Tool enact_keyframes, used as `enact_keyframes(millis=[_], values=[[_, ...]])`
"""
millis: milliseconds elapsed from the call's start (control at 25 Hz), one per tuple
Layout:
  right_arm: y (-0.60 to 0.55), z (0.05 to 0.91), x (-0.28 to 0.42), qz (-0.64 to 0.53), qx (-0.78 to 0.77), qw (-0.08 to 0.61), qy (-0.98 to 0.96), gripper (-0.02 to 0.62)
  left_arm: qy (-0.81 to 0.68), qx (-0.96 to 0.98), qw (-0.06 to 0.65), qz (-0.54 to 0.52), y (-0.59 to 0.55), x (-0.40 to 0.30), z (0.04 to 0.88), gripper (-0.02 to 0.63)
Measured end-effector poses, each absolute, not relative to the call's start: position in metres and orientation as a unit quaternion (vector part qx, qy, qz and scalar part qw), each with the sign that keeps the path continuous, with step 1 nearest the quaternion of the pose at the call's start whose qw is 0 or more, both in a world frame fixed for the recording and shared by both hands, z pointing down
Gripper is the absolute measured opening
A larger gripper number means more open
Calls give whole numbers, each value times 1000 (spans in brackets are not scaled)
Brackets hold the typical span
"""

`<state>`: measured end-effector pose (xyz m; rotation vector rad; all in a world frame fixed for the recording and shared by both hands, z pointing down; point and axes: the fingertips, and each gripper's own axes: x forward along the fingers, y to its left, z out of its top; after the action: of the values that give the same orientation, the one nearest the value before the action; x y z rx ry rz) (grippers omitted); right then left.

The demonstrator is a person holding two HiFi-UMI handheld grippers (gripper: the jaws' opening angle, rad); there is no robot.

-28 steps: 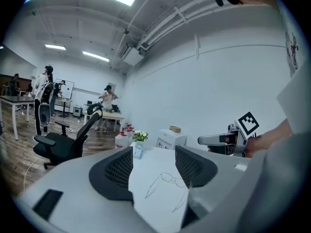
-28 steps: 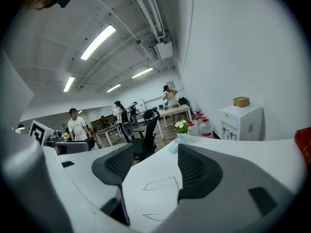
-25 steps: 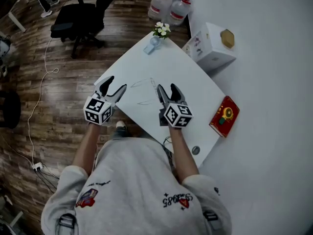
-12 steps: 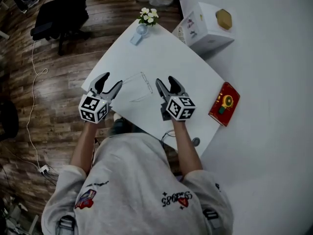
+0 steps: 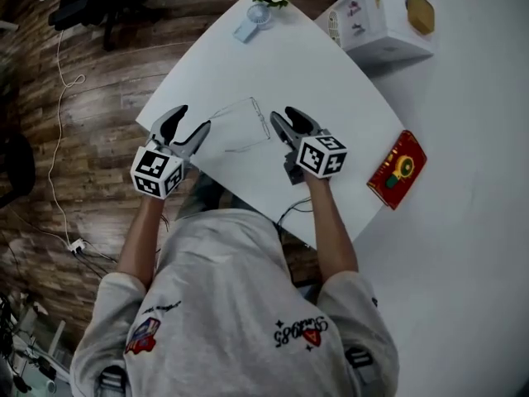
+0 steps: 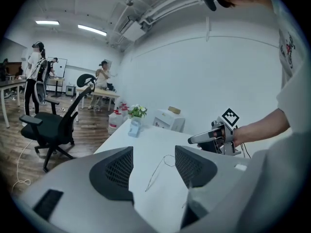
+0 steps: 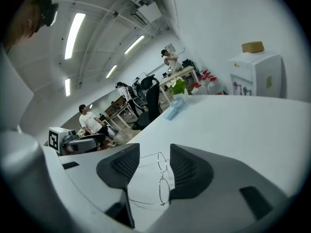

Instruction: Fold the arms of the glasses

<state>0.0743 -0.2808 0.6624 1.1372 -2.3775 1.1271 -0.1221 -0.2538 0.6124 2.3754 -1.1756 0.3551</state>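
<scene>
Approach step: glasses (image 5: pixel 248 124) flat, arms open. Left gripper (image 5: pixel 193 119) fingers wide; right gripper (image 5: pixel 285 121) fingers just narrowing, glasses between, untouched. Next: pinch one arm.

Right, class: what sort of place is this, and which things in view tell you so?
Most likely an open-plan office or lab. A black swivel chair stands on a wooden floor, long ceiling strip lights run overhead, and people stand by desks in the background.

Left gripper (image 6: pixel 154 167), jaws apart, faces the glasses (image 6: pixel 156 172) on the table (image 6: pixel 146 139).
</scene>
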Motion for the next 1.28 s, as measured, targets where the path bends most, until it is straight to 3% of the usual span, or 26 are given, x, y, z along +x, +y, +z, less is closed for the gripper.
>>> enact_keyframes(millis=[200, 560, 1080, 1280], values=[[-282, 691, 65, 512, 301, 116, -796, 132, -432, 856, 251, 134, -247, -136, 631, 265], [-280, 731, 48, 600, 179, 158, -763, 126, -447, 841, 274, 136, -243, -162, 646, 265], [-264, 756, 30, 664, 113, 204, -710, 95, -446, 837, 290, 126, -234, -174, 651, 265], [-267, 751, 21, 641, 72, 189, -740, 66, -448, 836, 292, 124, -232, -182, 651, 265]])
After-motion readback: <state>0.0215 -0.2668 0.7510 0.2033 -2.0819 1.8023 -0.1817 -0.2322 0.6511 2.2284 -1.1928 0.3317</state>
